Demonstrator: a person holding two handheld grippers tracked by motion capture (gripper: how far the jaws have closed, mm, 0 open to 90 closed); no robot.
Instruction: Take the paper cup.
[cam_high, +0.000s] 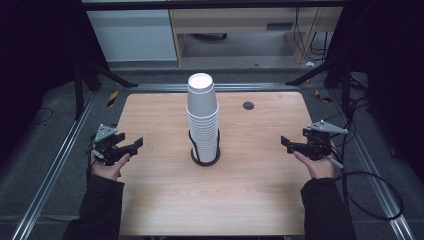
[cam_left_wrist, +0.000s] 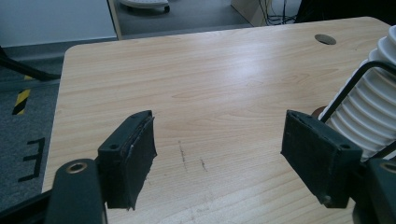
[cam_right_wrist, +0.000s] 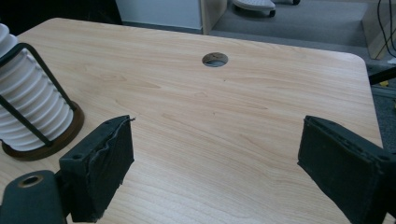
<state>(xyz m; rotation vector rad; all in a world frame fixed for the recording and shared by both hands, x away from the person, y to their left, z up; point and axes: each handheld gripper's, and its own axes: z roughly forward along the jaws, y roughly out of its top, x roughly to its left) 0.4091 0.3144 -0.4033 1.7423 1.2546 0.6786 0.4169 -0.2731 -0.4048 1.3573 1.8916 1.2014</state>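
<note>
Cup stack (cam_high: 202, 117) stands upright in its wire holder (cam_high: 205, 150) mid-surface (cam_high: 260, 190), long axis vertical. Left gripper (cam_high: 131, 146) and right gripper (cam_high: 286, 142) flank it, jaws apart, empty; the left looks slightly nearer, the stack to its right.

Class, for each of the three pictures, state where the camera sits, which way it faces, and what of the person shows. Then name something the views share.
High view: above the near edge, looking forward and down at the table; forearms, left gripper, right gripper.
Left gripper view: rides the left gripper, facing across the tabletop; open jaws.
Right gripper view: rides the right gripper; open jaws.
Shared: stack of white cups in its holder.
</note>
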